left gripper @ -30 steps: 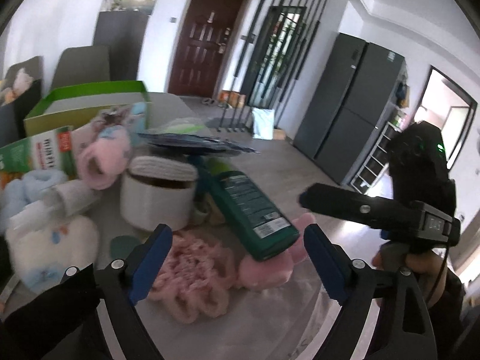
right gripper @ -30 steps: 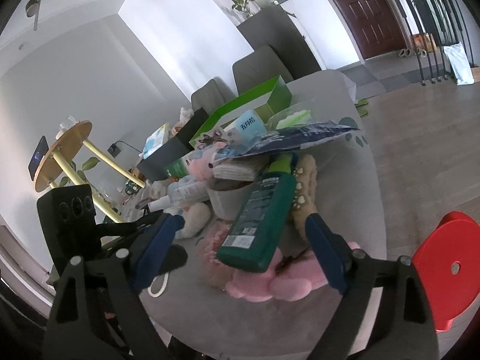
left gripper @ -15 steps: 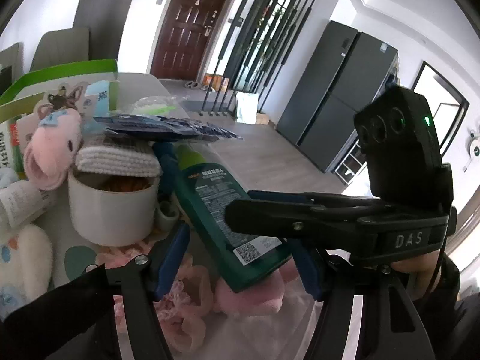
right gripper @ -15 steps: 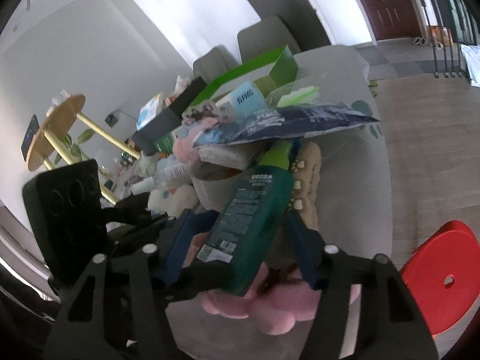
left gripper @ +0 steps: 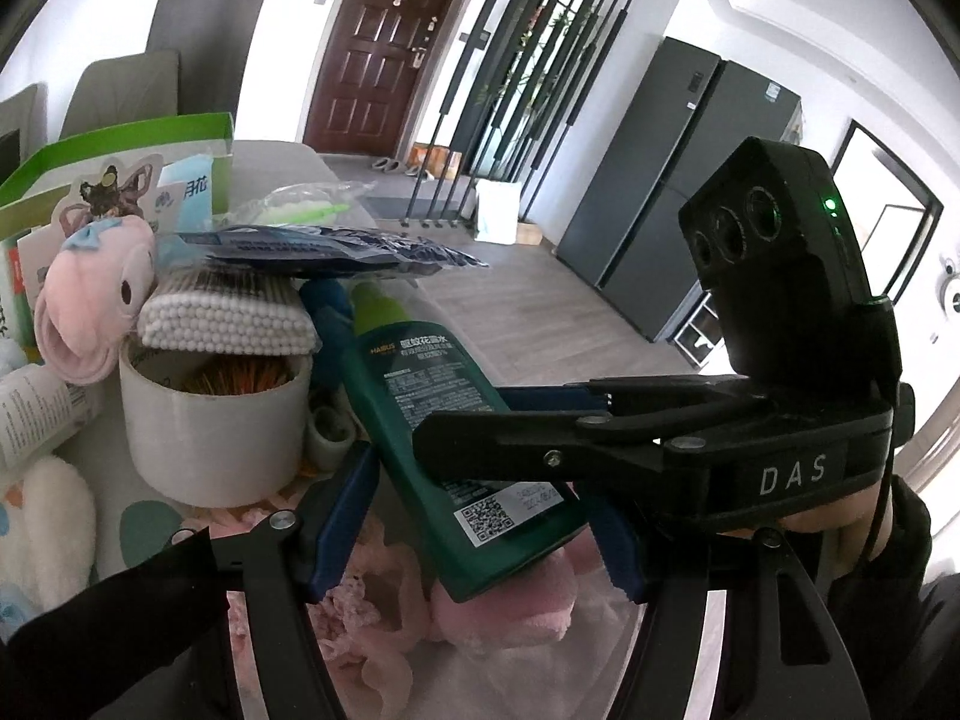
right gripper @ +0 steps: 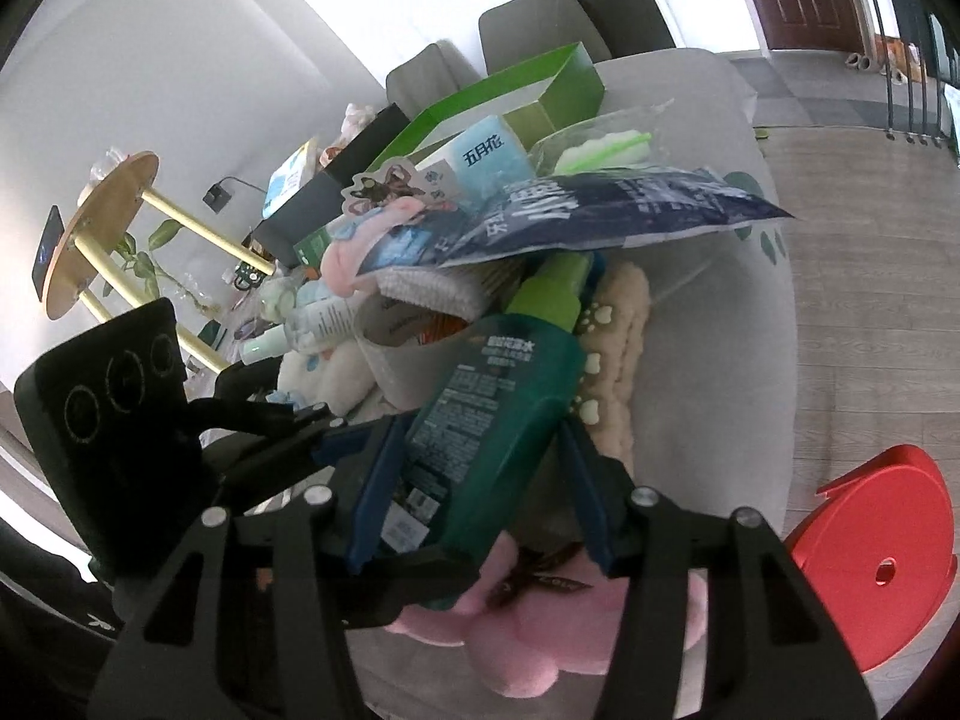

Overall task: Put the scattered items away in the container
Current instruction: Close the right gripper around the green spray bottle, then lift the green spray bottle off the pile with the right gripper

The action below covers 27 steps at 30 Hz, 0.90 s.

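Closed in from both sides since a second earlier: left gripper (left gripper: 474,519) half-open around green bottle (left gripper: 444,450), right gripper (right gripper: 474,492) closing, pads on its base. White tub (left gripper: 216,420) holding orange sticks, cotton swabs (left gripper: 225,315) on top. Bottle tilted, cap up toward tub, base over pink plush (right gripper: 534,630). Grippers angled downward.

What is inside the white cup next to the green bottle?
The white cup shows orange strands; a pack of cotton swabs lies across its rim and hides the rest.
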Motion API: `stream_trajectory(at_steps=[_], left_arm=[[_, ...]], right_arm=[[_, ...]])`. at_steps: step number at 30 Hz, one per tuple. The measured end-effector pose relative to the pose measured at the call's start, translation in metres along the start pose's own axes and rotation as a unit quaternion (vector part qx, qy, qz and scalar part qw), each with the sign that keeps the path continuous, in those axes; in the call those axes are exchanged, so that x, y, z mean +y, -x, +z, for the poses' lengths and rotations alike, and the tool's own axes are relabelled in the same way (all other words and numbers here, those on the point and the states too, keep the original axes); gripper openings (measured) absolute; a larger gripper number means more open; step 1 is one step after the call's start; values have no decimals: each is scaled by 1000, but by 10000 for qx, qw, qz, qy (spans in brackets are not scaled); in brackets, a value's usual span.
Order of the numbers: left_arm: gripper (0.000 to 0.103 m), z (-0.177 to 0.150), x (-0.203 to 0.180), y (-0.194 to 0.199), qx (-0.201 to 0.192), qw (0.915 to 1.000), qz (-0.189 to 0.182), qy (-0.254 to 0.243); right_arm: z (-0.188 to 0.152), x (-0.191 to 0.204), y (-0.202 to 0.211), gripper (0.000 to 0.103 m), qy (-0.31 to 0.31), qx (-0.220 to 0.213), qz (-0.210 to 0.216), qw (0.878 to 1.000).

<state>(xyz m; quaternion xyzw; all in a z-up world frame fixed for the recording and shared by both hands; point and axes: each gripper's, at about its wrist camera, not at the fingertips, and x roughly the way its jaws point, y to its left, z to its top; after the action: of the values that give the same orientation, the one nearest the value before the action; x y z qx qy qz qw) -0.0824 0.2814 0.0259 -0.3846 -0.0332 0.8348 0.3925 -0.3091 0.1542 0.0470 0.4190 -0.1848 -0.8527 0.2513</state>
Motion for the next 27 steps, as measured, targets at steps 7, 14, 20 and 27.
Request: stream_trajectory(at_steps=[7, 14, 20, 27], left_arm=[[68, -3, -9, 6, 22, 9999, -126, -56], [68, -7, -21, 17, 23, 9997, -177, -149], [68, -13, -34, 31, -36, 9996, -153, -221], [68, -21, -48, 55, -219, 9992, -109, -326]], right_arm=[[-7, 4, 9, 51, -41, -79, -48, 9999], [-21, 11, 26, 50, -123, -185, -80, 9997], [-33, 23, 36, 50, -147, -241, -96, 9996], [-45, 44, 51, 50, -24, -360, -62, 9993]])
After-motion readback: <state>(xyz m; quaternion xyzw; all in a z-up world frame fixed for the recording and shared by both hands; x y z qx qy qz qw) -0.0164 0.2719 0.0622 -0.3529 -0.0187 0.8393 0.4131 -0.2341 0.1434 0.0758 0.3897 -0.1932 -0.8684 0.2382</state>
